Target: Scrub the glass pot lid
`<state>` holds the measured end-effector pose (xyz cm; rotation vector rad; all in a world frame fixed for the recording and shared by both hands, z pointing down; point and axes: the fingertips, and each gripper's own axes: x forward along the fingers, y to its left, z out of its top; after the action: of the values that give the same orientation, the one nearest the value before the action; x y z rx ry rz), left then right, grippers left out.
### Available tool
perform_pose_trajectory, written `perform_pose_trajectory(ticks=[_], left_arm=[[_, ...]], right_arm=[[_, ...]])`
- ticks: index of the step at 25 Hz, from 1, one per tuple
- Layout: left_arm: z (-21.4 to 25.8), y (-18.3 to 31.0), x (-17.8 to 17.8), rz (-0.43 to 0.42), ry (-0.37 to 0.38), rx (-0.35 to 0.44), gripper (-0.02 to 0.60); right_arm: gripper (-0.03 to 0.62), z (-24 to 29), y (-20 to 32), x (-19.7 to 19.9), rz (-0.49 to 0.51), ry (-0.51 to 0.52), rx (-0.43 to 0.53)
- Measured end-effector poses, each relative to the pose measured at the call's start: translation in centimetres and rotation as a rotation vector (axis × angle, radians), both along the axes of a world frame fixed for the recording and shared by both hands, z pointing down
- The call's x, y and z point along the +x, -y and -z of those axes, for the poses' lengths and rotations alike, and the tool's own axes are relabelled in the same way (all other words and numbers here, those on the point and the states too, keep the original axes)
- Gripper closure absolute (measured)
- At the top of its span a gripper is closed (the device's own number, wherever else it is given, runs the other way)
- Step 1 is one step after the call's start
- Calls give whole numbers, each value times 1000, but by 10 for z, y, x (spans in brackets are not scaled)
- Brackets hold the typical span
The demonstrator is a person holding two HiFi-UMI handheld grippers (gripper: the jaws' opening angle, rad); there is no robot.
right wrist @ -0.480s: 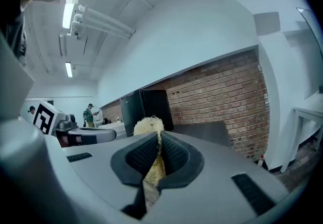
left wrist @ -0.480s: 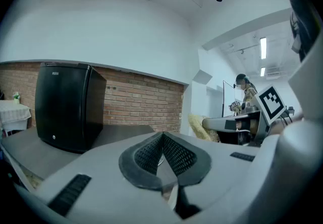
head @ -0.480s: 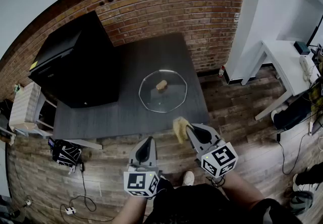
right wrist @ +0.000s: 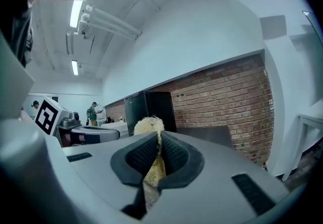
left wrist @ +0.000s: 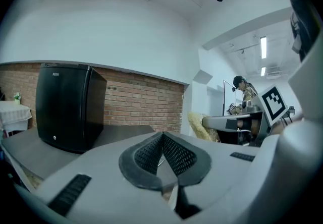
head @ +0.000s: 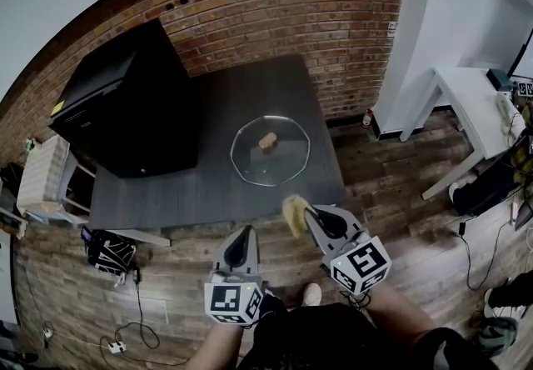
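Little has shifted: the right gripper (head: 310, 213) has edged slightly left, its fingers clamped on a yellow scrubber (head: 293, 215). The left gripper (head: 241, 237) hangs beside it, fingers closed on nothing. Farther out, the glass pot lid (head: 270, 162) lies unheld on the tabletop (head: 208, 185), so scrubbing could send it sliding toward the edge.

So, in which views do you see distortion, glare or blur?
Head view: strong fisheye, the brick wall bows, the lower corners go dark; the glass lid shows little glare. Left gripper view: ceiling lamps blown out, the near jaws look soft. Right gripper view: a ceiling lamp glares; the scrub pad is fairly sharp.
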<state>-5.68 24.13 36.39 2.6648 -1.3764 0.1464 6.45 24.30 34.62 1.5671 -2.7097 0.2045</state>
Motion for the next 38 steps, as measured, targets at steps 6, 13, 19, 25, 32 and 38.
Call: perform_pose_trajectory(ticks=[6, 13, 19, 25, 32, 38], left_arm=[[2, 2, 1, 12, 5, 3, 549], [4, 6, 7, 31, 4, 5, 549], [2, 12, 13, 56, 18, -1, 548], [-4, 25, 12, 83, 41, -3, 548], [-15, 47, 10, 75, 49, -14, 548], [-25, 81, 5, 58, 65, -20, 548]], right_arm=[[569, 2, 3, 3, 8, 16, 9], [569, 6, 9, 15, 11, 26, 16], [569, 8, 18, 25, 16, 39, 16], [569, 3, 29, 28, 19, 61, 12], [569, -2, 47, 30, -3, 63, 3], [569, -6, 75, 30, -45, 61, -10]])
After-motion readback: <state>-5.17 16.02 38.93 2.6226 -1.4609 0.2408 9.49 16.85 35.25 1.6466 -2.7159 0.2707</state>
